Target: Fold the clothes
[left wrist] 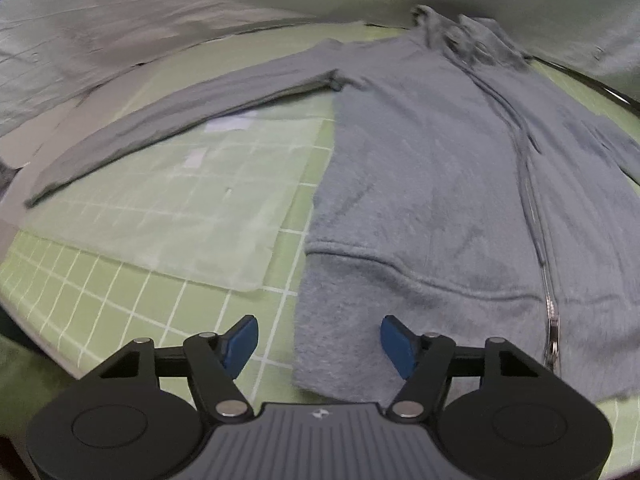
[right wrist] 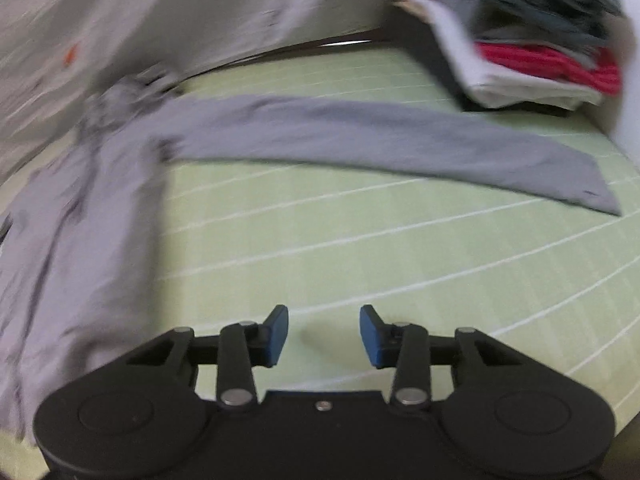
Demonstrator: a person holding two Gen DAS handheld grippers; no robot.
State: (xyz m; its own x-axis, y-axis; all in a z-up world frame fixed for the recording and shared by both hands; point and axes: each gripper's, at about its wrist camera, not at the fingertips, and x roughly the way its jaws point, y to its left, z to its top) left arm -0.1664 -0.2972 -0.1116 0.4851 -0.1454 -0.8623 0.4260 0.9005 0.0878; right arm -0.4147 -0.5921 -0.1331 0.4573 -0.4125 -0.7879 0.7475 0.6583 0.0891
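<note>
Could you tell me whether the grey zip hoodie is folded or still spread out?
Spread out: the grey zip hoodie lies flat on the green grid mat, both sleeves extended sideways.

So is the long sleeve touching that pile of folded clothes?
Apart. The right wrist view shows green mat between the sleeve and the pile.

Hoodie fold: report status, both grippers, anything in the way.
Left gripper open over hoodie hem corner, nothing gripped. Right gripper open, empty over green mat. Hoodie flat, zipped, sleeves spread, unfolded. Folded clothes pile beyond the right sleeve.
</note>
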